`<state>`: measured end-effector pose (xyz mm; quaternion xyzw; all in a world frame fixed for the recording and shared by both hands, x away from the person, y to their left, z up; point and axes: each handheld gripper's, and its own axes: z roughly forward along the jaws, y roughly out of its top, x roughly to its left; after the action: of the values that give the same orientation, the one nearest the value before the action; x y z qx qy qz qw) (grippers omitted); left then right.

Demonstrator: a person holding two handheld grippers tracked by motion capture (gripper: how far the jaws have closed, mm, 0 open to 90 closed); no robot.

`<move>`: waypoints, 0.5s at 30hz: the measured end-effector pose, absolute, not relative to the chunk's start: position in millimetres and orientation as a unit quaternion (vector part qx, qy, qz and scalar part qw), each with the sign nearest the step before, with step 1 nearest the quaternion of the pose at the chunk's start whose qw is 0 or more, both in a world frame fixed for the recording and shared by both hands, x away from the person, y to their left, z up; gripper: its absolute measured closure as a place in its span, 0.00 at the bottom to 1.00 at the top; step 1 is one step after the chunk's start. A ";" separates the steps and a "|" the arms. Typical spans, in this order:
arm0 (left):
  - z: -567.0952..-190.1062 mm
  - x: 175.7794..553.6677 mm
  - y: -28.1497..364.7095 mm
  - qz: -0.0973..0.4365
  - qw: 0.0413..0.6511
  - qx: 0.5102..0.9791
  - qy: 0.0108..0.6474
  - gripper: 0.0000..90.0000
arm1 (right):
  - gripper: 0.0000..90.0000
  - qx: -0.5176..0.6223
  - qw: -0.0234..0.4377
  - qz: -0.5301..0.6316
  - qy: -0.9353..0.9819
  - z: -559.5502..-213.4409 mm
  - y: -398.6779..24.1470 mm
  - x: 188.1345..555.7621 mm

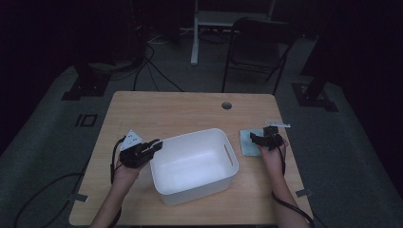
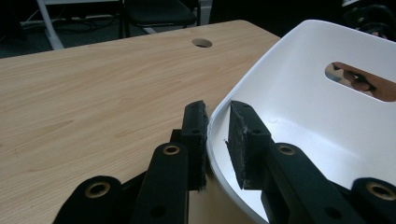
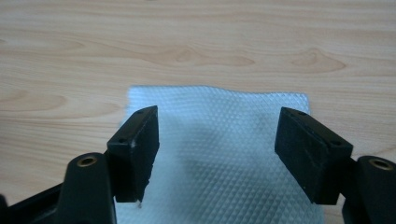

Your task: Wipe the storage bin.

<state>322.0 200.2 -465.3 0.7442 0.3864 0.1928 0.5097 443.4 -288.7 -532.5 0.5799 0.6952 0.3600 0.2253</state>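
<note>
One white bin (image 1: 194,164), one pale blue cloth (image 1: 248,141), one folding chair (image 1: 259,47), one wooden table (image 1: 166,111)

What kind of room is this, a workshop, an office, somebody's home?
Most likely a lab or studio set up for recording. A wooden table stands on grey carpet with cables trailing across the floor, a folding chair behind it, and dark surroundings. A person works at it with hand-held grippers.

Dim high view — sharp, brighter close-ups
</note>
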 end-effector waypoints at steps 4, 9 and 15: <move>-465.3 322.8 200.2 0.192 0.510 0.744 0.386 0.85 | 0.31 0.588 0.225 0.342 0.698 -543.2 -285.8 450.7; -465.5 323.1 200.3 0.190 0.512 0.743 0.387 0.85 | 0.26 0.581 0.245 0.318 0.708 -549.6 -277.3 451.4; -465.6 323.4 200.2 0.191 0.512 0.743 0.386 0.85 | 0.29 0.572 0.252 0.314 0.715 -550.6 -274.5 450.9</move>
<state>323.4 200.2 -465.6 0.7431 0.3860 0.1914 0.5120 450.9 -274.5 -550.6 0.5719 0.7149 0.3135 0.2522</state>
